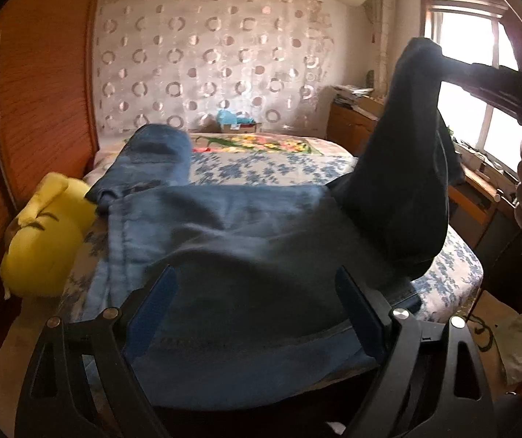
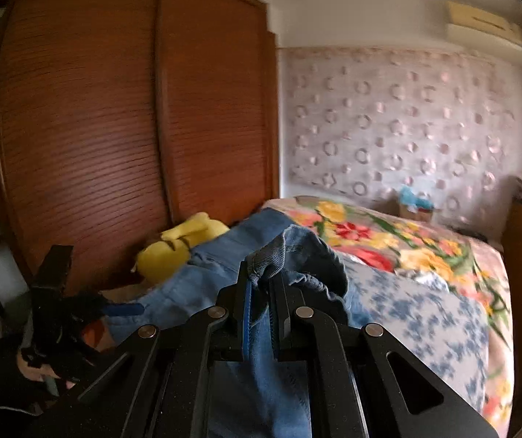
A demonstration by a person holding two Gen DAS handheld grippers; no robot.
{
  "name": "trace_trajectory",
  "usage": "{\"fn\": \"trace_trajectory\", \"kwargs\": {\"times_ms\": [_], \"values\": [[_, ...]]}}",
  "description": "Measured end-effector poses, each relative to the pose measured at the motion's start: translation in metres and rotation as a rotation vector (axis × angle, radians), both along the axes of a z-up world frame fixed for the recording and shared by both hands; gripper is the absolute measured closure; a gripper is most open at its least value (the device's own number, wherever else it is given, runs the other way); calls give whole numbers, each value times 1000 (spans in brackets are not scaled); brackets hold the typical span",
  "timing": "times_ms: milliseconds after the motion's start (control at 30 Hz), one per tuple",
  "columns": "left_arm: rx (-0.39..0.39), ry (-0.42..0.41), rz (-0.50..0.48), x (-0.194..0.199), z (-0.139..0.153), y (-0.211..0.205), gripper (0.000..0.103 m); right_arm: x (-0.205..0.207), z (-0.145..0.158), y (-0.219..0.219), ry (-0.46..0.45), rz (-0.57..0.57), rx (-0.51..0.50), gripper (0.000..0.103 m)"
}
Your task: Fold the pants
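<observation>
Floral bed (image 1: 454,266) carries unlabelled jeans (image 1: 224,226); right tool (image 2: 261,288) pinches their hem, left tool (image 1: 257,314) gapes wide.

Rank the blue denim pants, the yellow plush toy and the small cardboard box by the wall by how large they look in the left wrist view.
1. Blue denim pants, by far the largest.
2. Yellow plush toy.
3. Small cardboard box, smallest, but it sits farthest from the camera, so its true size is unsure.
</observation>
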State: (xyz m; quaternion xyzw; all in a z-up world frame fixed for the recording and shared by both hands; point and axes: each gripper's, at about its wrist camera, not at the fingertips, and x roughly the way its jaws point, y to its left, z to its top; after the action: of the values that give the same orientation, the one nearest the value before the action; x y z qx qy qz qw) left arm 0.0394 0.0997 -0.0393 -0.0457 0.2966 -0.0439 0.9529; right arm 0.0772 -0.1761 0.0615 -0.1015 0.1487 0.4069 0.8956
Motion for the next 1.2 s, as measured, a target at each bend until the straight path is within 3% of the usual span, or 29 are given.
{"fn": "trace_trajectory", "kwargs": {"times_ms": [67,133,200,367,700,933,1100,1200], "values": [[-4,10,12,-1,-4,6,14,5,-3,12,20,15,-12,95],[-10,16,21,-1,-8,11,14,12,-7,24,49,22,-35,77],[-20,17,25,-2,-10,15,14,19,-11,22,64,13,-50,69],[-31,20,18,-1,-15,15,14,43,-9,10,87,-42,-66,66],[-32,57,2,11,-30,8,14,28,-33,17,173,-132,-117,56],[2,67,-13,11,-39,1,14,6,-53,27,280,-152,-135,56],[22,76,-33,10,-43,-3,20,-8,-51,37,330,-129,-101,56],[31,79,-44,12,-45,-4,31,-19,-49,43,342,-137,-99,56]]}}
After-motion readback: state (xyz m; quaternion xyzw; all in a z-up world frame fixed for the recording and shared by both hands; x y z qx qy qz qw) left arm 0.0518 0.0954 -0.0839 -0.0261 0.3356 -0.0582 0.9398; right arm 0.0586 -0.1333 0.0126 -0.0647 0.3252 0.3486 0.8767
